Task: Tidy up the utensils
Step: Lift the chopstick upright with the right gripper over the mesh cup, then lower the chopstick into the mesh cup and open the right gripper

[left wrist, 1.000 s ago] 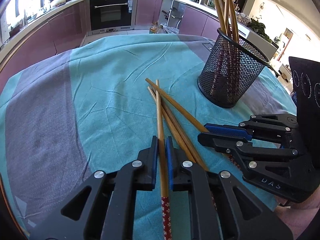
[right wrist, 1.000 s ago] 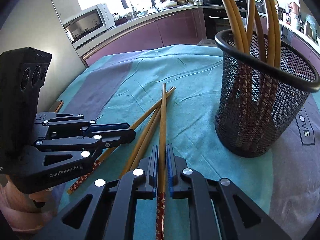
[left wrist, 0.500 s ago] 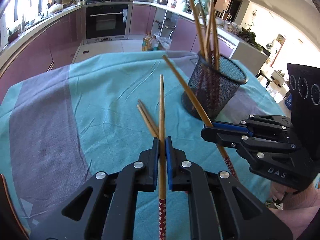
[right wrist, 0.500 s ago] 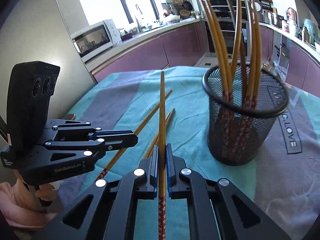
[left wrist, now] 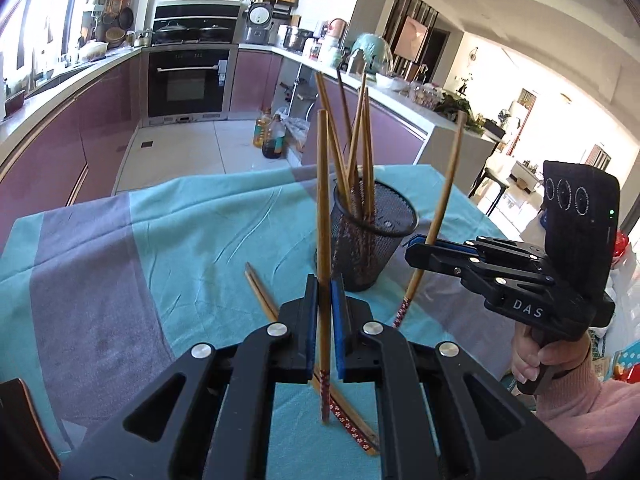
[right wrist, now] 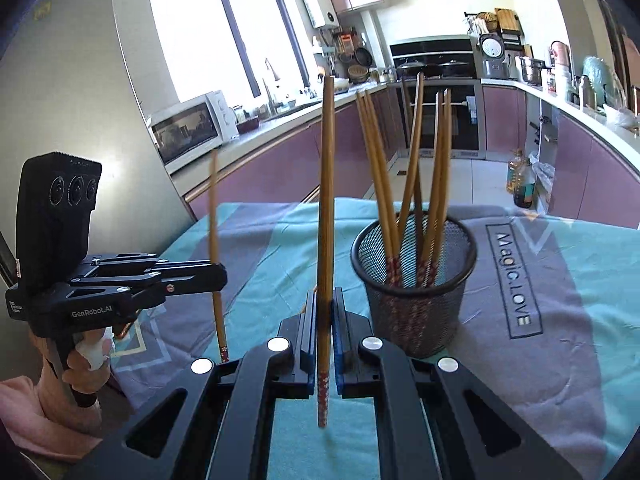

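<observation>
My left gripper (left wrist: 325, 292) is shut on a bamboo chopstick (left wrist: 322, 208) and holds it upright above the table. My right gripper (right wrist: 324, 304) is shut on another chopstick (right wrist: 326, 208), also upright. Each gripper shows in the other's view: the right one (left wrist: 416, 248) with its chopstick (left wrist: 442, 200), the left one (right wrist: 218, 276) with its chopstick (right wrist: 215, 216). The black mesh holder (left wrist: 370, 240) (right wrist: 416, 284) stands on the table with several chopsticks in it. Two chopsticks (left wrist: 264, 300) still lie on the cloth below my left gripper.
The table is covered by a teal and grey cloth (left wrist: 160, 248) (right wrist: 560, 320). Kitchen counters, an oven (left wrist: 188, 80) and a microwave (right wrist: 188, 130) stand behind. Bottles (left wrist: 272, 136) stand on the floor beyond the table.
Both grippers have lifted their chopsticks off the cloth and tilted them from lying flat to upright. The holder now looks farther and lower in both views.
</observation>
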The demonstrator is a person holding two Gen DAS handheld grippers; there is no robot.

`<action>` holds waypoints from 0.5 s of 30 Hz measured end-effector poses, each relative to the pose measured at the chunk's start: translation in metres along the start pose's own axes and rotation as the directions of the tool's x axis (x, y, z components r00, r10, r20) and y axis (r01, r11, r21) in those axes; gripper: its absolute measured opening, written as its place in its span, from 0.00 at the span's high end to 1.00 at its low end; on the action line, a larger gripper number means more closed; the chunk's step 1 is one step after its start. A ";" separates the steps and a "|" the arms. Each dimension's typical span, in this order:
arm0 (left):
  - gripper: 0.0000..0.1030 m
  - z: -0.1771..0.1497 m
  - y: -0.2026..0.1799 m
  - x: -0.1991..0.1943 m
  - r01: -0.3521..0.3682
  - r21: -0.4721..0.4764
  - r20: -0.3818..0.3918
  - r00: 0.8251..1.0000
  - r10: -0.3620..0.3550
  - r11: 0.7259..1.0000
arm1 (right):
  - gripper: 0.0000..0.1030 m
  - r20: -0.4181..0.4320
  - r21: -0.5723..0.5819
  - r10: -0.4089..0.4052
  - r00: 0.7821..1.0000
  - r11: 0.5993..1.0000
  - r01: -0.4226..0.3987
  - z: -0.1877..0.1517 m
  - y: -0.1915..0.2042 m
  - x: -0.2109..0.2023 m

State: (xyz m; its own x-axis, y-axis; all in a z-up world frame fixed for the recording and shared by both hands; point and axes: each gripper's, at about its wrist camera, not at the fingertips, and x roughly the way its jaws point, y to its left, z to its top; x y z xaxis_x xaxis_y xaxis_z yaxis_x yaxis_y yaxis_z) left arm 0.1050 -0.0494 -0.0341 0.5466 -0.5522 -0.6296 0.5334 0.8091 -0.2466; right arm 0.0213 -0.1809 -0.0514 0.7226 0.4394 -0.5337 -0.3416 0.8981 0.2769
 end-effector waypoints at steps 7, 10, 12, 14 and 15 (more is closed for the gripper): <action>0.93 0.016 -0.008 -0.014 0.038 -0.006 0.053 0.998 -0.037 0.999 | 0.94 0.054 0.000 -0.012 0.998 1.000 0.012 0.013 -0.008 -0.015; 0.93 0.024 -0.012 -0.015 0.051 -0.004 0.077 0.996 -0.051 0.999 | 0.94 0.077 -0.007 -0.022 0.997 1.000 0.023 0.020 -0.009 -0.020; 0.93 0.030 -0.014 -0.015 0.063 -0.003 0.090 0.994 -0.063 0.998 | 0.94 0.089 -0.011 -0.029 0.996 0.999 0.030 0.025 -0.011 -0.023; 0.93 0.036 -0.017 -0.015 0.074 -0.003 0.100 0.992 -0.073 0.997 | 0.94 0.098 -0.014 -0.032 0.995 0.999 0.034 0.028 -0.011 -0.026; 0.93 0.040 -0.019 -0.015 0.078 -0.002 0.105 0.991 -0.078 0.997 | 0.94 0.103 -0.015 -0.036 0.994 0.999 0.038 0.031 -0.012 -0.028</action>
State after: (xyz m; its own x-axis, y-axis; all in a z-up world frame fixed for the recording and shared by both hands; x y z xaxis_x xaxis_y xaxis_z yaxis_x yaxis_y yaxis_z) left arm 0.1125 -0.0643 0.0092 0.5680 -0.6313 -0.5280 0.5734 0.7638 -0.2964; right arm 0.0240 -0.2044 -0.0152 0.7926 0.4025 -0.4581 -0.3232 0.9143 0.2442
